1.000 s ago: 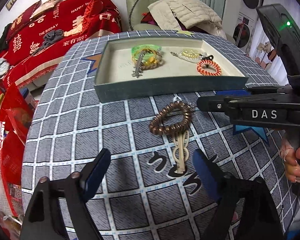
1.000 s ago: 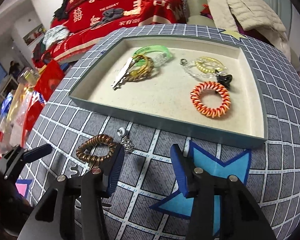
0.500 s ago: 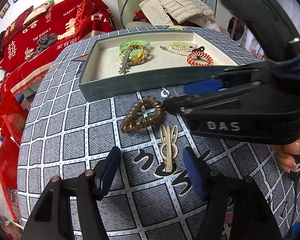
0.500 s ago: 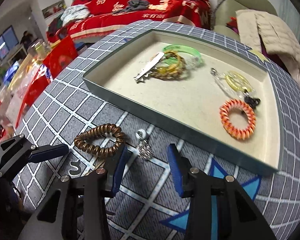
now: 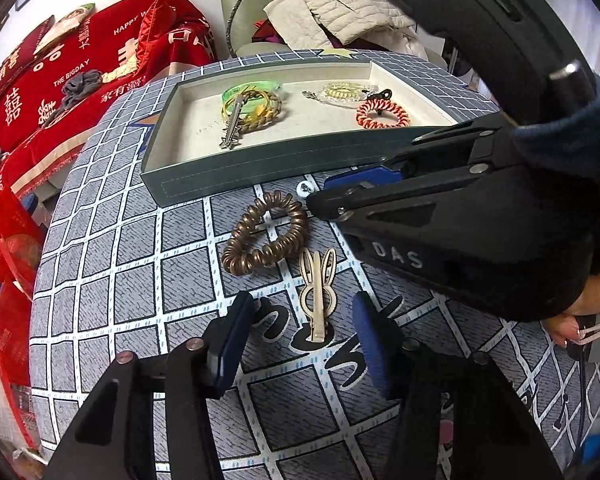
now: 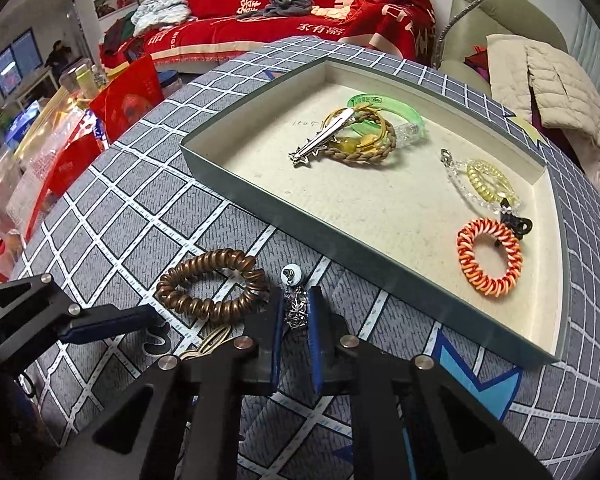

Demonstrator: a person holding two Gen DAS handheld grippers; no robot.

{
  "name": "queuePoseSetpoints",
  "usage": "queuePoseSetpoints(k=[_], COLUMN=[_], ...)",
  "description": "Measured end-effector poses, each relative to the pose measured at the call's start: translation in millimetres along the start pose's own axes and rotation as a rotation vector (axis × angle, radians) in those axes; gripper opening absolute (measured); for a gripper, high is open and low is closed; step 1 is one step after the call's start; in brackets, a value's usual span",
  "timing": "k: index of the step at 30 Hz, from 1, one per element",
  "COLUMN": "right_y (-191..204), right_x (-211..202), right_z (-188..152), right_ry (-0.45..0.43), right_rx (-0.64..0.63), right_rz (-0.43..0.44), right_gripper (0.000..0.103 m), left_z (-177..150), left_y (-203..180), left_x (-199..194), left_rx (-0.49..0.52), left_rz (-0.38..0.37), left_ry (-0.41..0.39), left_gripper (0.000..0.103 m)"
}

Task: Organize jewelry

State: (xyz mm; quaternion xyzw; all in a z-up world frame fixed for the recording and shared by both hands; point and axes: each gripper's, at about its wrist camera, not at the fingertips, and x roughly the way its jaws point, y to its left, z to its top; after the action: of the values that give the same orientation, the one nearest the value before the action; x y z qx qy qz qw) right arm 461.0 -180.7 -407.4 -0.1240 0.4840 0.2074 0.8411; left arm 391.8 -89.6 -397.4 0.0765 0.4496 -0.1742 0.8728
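Observation:
A grey tray (image 6: 284,216) (image 5: 260,172) on the checked tablecloth holds a silver clip (image 6: 324,138), a green bangle (image 6: 392,106), a braided band, a clear chain with a yellow coil (image 6: 486,184) and an orange coil tie (image 6: 488,262). In front of it lie a brown coil hair tie (image 6: 212,284) (image 5: 266,236), a silver earring with a white bead (image 6: 296,300) and a beige rabbit-ear clip (image 5: 318,288). My right gripper (image 6: 294,312) is shut on the earring. My left gripper (image 5: 300,328) is open, its fingers either side of the beige clip's tail.
The table edge drops off at left toward red bags (image 6: 60,160) and a red-covered bed (image 6: 292,4). A chair with a beige jacket (image 6: 556,84) stands behind the tray. The right gripper's body (image 5: 460,220) fills the right of the left wrist view.
My right gripper moved left to the earring and closed on it. My left gripper moved forward so the beige clip lies between its open fingers.

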Motion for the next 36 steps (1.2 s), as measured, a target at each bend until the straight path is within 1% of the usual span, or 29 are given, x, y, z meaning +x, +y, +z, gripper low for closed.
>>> queuePoseSetpoints(k=[1,2,3,5,6,7,8,12,18,26,28,29,33,36], right_y=[-1,-4,-8,-15,-20,-23,-26,-34,-40,-46,-49,-50,-55,-58], right_x=[-1,-3,-6,-10,-14,-16,-19,-28,-42,-54,-58,-59,-63,-66], right_z=[-1,-2,-3,-6,-8,-10,-12,-20,-35,-47,-51,-52,-58,-61], right_ry=[-0.004,-0.009,-0.014,-0.020,-0.023,-0.025,-0.027,-0.033,-0.066,-0.090,-0.095,-0.097,-0.105,-0.107], right_rx=[0.010,0.028,0.050,0.093,0.122,0.139,0.159,0.215,0.287,0.344,0.360,0.368,0.390,0.401], right_rz=[-0.001,0.000,0.005,0.016,0.022,0.026,0.028,0.029,0.035,0.046,0.046,0.045,0.044,0.041], right_gripper=[0.013,0.013,0.013,0.013,0.013,0.013,0.013,0.013,0.013,0.013,0.013,0.013,0.013,0.013], left_z=[0,1,1,3,3,3,4,4,3,5,6,7,8,7], left_y=[0,0,0,-1,-1,-1,-2,-2,1,1,1,1,2,5], left_x=[0,0,-1,-1,-1,-1,-1,-3,-7,-19,-22,-23,-25,-23], left_rx=[0.000,0.001,0.004,0.009,0.013,0.017,0.021,0.018,-0.015,-0.017,-0.014,-0.016,-0.019,-0.030], left_rz=[-0.003,-0.007,-0.011,-0.015,-0.019,-0.024,-0.029,-0.047,-0.077,-0.085,-0.087,-0.093,-0.094,-0.094], left_ry=[0.003,0.004,0.005,0.013,0.013,0.012,0.014,0.016,0.020,-0.003,-0.004,-0.004,-0.008,0.004], left_gripper=[0.069,0.061,0.057,0.055,0.051,0.041,0.039,0.039,0.039,0.038,0.022,0.021,0.021,0.021])
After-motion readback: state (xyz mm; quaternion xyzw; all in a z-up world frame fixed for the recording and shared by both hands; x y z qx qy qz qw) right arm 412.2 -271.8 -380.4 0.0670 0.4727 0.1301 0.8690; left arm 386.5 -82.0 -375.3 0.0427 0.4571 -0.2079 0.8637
